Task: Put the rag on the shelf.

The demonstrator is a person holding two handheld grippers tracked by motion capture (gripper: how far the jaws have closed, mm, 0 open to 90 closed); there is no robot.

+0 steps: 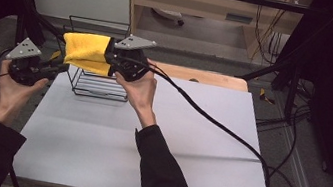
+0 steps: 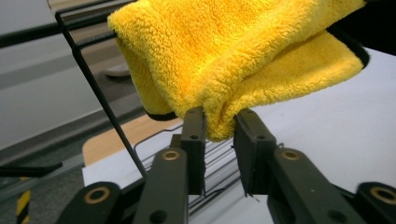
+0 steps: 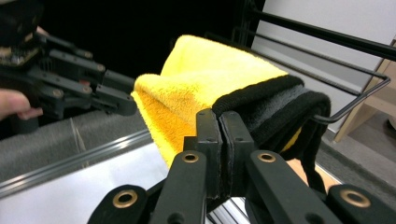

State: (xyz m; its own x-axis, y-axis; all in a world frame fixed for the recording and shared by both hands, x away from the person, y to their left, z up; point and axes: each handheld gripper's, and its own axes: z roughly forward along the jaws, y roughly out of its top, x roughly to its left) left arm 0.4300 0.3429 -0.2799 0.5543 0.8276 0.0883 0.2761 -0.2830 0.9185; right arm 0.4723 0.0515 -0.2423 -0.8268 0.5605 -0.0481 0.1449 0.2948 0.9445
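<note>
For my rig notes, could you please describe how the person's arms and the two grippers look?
Both arms wear black sleeves. The left gripper and right gripper are black, each topped with a grey three-cornered plate and trailing a black cable. Their linked jaws carry brass-coloured pivot rings.

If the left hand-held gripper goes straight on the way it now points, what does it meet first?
Most likely the yellow cloth: a bunched fold of it already sits between the tips of the left hand-held gripper. Behind the cloth stands the black wire rack, though how far behind is hard to judge.
</note>
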